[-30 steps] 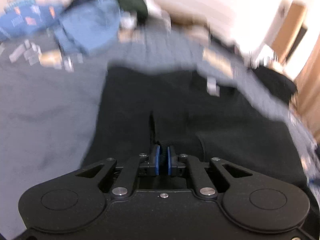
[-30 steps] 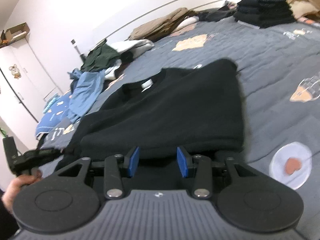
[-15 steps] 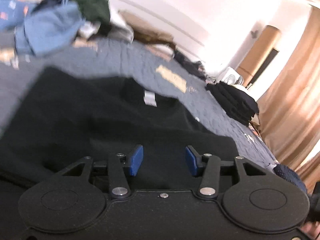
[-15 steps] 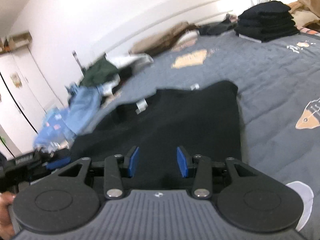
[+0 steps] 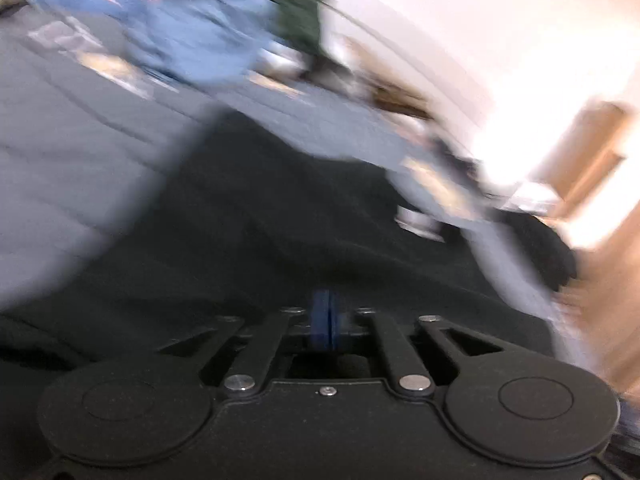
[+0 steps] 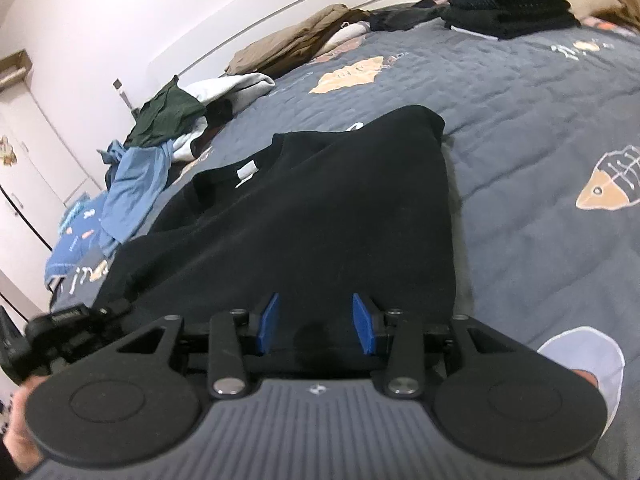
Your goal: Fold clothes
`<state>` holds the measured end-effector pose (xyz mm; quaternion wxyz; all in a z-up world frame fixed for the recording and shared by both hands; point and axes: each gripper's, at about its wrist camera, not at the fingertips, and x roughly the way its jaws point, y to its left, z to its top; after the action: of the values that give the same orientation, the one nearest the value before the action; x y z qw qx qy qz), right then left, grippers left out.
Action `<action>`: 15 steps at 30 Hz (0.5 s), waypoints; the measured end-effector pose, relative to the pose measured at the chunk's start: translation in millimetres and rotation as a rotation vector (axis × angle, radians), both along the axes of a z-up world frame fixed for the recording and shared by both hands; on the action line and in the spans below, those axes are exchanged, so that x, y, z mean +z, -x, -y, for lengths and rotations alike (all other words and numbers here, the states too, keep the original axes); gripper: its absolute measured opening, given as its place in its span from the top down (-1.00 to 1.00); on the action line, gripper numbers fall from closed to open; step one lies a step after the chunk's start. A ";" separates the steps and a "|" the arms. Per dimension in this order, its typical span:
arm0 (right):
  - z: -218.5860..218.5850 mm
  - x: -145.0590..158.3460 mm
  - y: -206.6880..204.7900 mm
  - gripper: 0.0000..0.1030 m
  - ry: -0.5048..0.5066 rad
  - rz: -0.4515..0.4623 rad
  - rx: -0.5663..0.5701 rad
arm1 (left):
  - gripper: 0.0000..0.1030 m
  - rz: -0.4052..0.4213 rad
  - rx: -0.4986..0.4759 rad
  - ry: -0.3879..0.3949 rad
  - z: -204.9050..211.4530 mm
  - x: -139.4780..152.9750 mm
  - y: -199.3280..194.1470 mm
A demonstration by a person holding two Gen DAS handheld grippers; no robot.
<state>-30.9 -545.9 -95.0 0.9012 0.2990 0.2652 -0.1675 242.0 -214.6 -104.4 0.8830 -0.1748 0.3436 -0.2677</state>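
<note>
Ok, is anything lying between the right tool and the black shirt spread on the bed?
Nothing visible does. The right tool hangs with its blue pads apart just over the near edge of the black cotton shirt, which lies flat on the grey quilted bedspread. The heap of loose clothes sits well off to the left.

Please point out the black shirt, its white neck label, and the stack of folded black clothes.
black shirt (image 6: 320, 220): right wrist view, middle of its body.
white neck label (image 6: 246, 171): right wrist view, label centre.
stack of folded black clothes (image 6: 512, 0): right wrist view, front side.
</note>
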 end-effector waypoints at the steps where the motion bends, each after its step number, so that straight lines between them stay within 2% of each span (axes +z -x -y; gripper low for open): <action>1: -0.4 -0.3 -0.4 0.22 0.005 -0.003 0.003 | 0.71 0.015 0.041 -0.027 -5.1 1.1 -2.4; 3: 1.0 -0.2 -0.5 0.22 -0.002 -0.001 0.001 | 0.71 -0.036 0.027 0.019 -16.6 -1.3 -9.7; 4: 1.6 0.1 -0.3 0.22 -0.005 0.000 0.000 | 0.71 -0.030 0.017 0.002 -16.0 3.2 -8.8; 6: 2.2 0.3 -0.3 0.22 -0.007 0.000 0.000 | 0.41 -0.011 0.004 -0.017 -13.4 14.3 -5.7; 7: 2.3 0.2 -0.3 0.22 -0.008 0.000 -0.002 | 0.11 0.012 -0.007 -0.002 -11.9 19.8 -4.0; 8: 2.4 0.1 -0.3 0.22 -0.009 0.000 -0.003 | -0.05 0.035 -0.018 0.013 -10.2 25.3 -2.2; 10: 1.8 0.4 -0.5 0.22 -0.006 -0.002 -0.002 | -0.23 0.119 -0.047 -0.071 10.4 36.4 -0.2; 12: 1.2 0.6 -0.9 0.21 -0.001 -0.005 -0.001 | -0.24 0.203 -0.076 -0.154 31.0 47.4 1.8; 15: 0.7 0.5 -1.4 0.21 0.002 -0.007 -0.001 | -0.24 0.243 -0.154 -0.291 59.5 43.3 -2.9</action>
<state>-29.4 -546.6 -94.5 0.9004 0.2979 0.2681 -0.1691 244.8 -274.1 -61.0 0.9108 0.0150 0.2819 -0.3012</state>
